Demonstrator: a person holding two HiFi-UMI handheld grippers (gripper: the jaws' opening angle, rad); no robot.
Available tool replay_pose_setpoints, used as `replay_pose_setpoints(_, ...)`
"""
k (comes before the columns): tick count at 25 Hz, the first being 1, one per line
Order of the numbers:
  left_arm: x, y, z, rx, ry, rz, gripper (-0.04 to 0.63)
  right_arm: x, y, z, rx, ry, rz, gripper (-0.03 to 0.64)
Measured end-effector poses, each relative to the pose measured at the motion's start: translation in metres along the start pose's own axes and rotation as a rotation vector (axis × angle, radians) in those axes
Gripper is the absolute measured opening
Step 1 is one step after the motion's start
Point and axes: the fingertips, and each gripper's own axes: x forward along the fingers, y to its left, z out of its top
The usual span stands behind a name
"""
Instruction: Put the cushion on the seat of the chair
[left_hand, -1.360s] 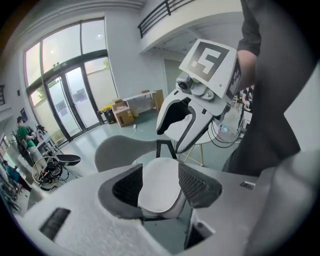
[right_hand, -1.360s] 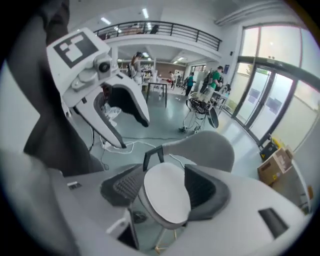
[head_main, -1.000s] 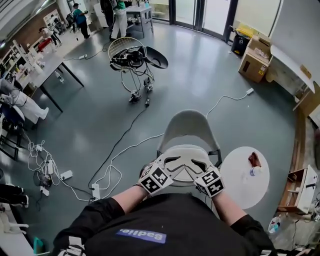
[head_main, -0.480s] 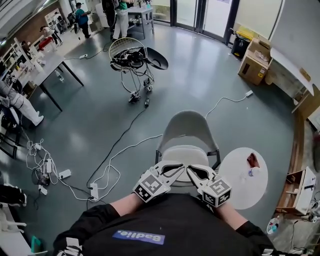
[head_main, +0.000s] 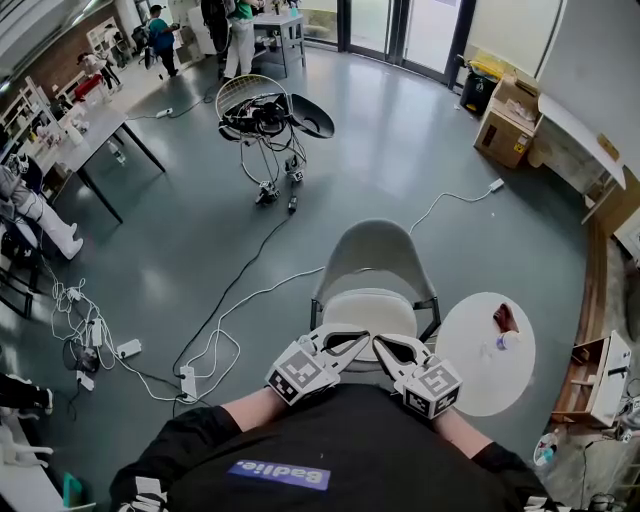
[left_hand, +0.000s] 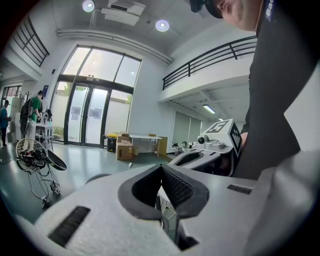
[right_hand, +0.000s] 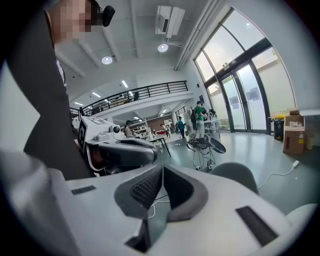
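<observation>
1. Underfoot you have a smooth grey floor (head_main: 420, 170) with a dull sheen, crossed by loose white and black cables (head_main: 238, 300). Tall glass doors (left_hand: 82, 117) close the far side of the hall, and a railed balcony (left_hand: 210, 57) runs above.
2. On your right stands a round white table (head_main: 470, 375) with a small red item and a bottle on it. Cardboard boxes (head_main: 508, 122) sit further back by the wall, and a wire-basket frame (head_main: 262, 110) on thin legs stands well apart across the floor.
3. Straight ahead of you is the chair (head_main: 375, 250): a grey moulded shell with a rounded back on thin dark legs.
4. The cushion (head_main: 368, 310) is a white, rounded, smooth-looking pad. It lies flat on the chair's seat and covers most of it.
5. Your left gripper (head_main: 358, 343) has its jaws brought fully together. In its own view the dark ribbed pads (left_hand: 175, 187) meet at the tip with nothing between them.
6. Your right gripper (head_main: 385, 346) is the same: the pale, matte jaws are closed tip to tip, the ribbed pads (right_hand: 142, 187) are pressed together, and it grips nothing.
7. From the head view both tips sit side by side over the cushion's near edge, between you and the chair's back. Whether they touch the cushion you cannot tell.
</observation>
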Motion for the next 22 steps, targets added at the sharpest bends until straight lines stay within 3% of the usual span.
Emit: replay_pose_setpoints(22,-0.0003,-0.0009,-0.0013,0.01,-0.005,-0.01,0.017,0.0012,0.0001,-0.005,-0.009,0.016,-0.017,0.034)
